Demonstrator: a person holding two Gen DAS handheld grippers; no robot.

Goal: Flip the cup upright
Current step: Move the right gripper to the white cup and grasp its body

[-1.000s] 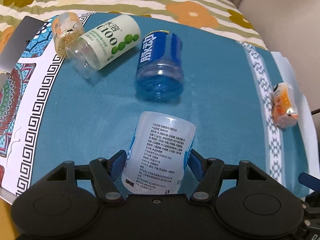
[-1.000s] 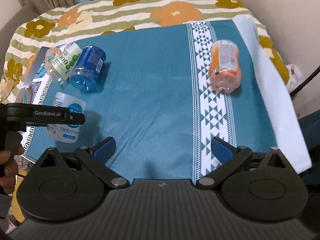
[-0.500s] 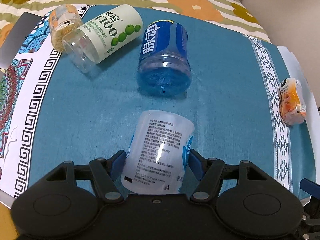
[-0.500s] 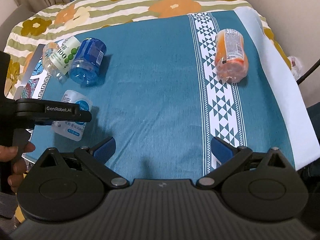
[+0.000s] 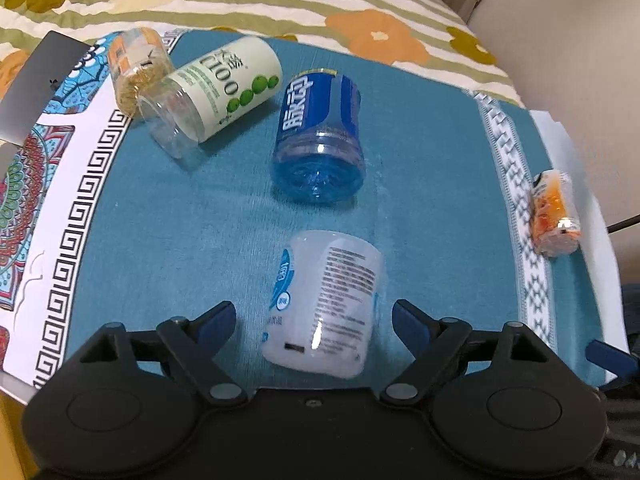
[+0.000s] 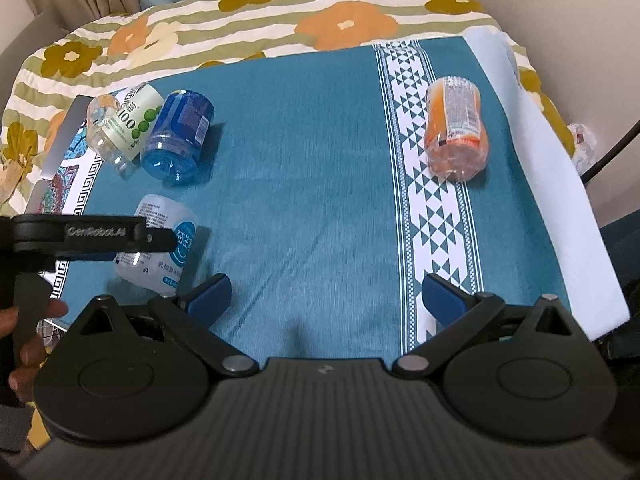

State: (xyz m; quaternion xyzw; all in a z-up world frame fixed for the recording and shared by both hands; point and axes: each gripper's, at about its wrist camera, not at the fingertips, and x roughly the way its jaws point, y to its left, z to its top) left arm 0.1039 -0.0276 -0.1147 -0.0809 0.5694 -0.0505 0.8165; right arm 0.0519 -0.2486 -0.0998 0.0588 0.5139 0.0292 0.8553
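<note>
Both pads of the left gripper (image 5: 314, 316) stand apart around the white cup (image 5: 325, 306); right gripper (image 6: 326, 294) spread wide, nearby.

You have a teal cloth (image 6: 320, 184) spread over a flowered, striped bedspread (image 6: 248, 20). Near the cloth's far left corner a blue bottle (image 5: 318, 136) lies on its side, with a green-dotted white-label bottle (image 5: 212, 94) just beside it and a small amber jar (image 5: 136, 68) touching that one. Over by the right edge, an orange bottle (image 6: 456, 128) lies on the white patterned band (image 6: 424, 184). A grey laptop (image 5: 38, 84) sits past the left edge.
</note>
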